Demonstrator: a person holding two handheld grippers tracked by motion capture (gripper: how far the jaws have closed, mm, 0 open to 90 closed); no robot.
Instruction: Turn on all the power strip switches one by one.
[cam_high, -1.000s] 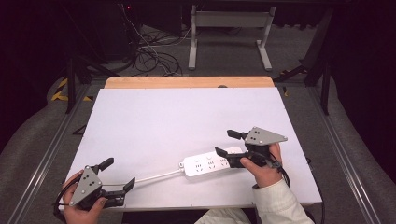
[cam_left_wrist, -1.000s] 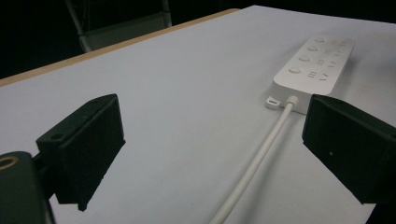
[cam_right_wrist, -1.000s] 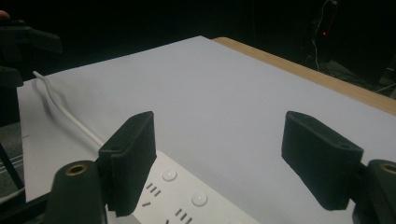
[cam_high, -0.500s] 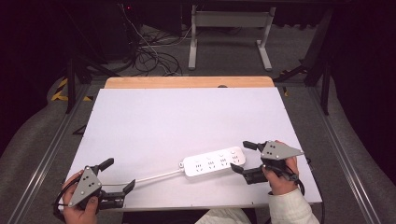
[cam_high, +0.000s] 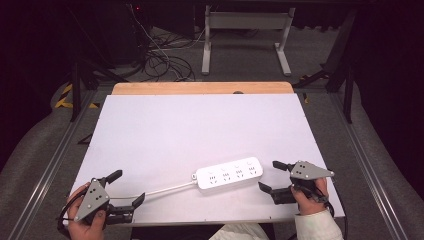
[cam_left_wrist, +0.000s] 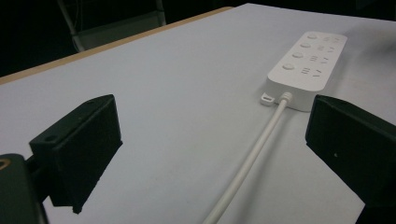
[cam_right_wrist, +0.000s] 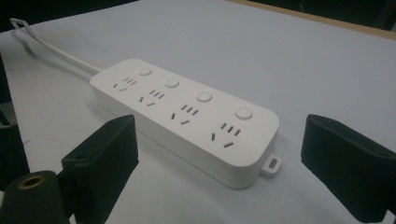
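Right tongs (cam_high: 270, 176) lower, nearer table edge, off power strip (cam_high: 229, 173).

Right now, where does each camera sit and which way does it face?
High view: above the person's side, facing forward and down on the table; both hands and tongs show.
Left gripper view: on the left tongs, looking along the cable.
Right gripper view: on the right tongs, facing the strip's free end.
All share the power strip.

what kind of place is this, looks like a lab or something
Probably a lab or recording workspace: a bare white table with just a power strip, loose cables on the floor behind, and metal stand legs against a dark backdrop.
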